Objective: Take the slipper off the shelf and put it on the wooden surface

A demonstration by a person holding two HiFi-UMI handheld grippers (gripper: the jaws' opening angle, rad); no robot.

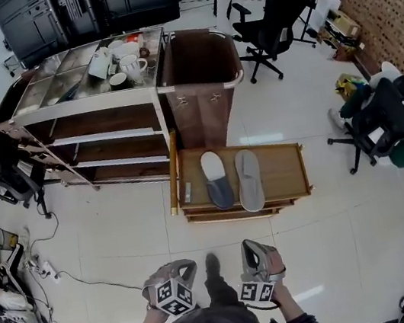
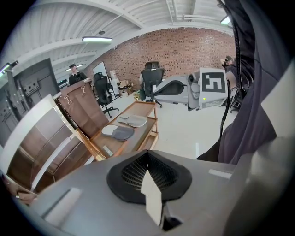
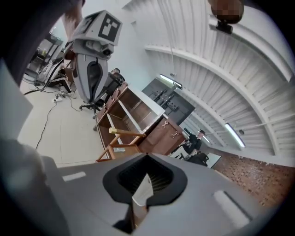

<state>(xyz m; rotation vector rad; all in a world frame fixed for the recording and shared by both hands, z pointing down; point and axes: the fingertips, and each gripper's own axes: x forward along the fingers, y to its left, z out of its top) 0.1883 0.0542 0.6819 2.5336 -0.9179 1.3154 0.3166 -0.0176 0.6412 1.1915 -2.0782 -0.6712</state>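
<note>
Your left gripper and right gripper are closed and empty; dark slipper and pale slipper lie on the desk, so a needless reach risks knocking one off.

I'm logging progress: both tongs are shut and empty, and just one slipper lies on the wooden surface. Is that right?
No: two lie there side by side, a darker slipper and a lighter slipper, on the wooden surface, as the head view shows. The left tongs and right tongs are shut and empty.
</note>
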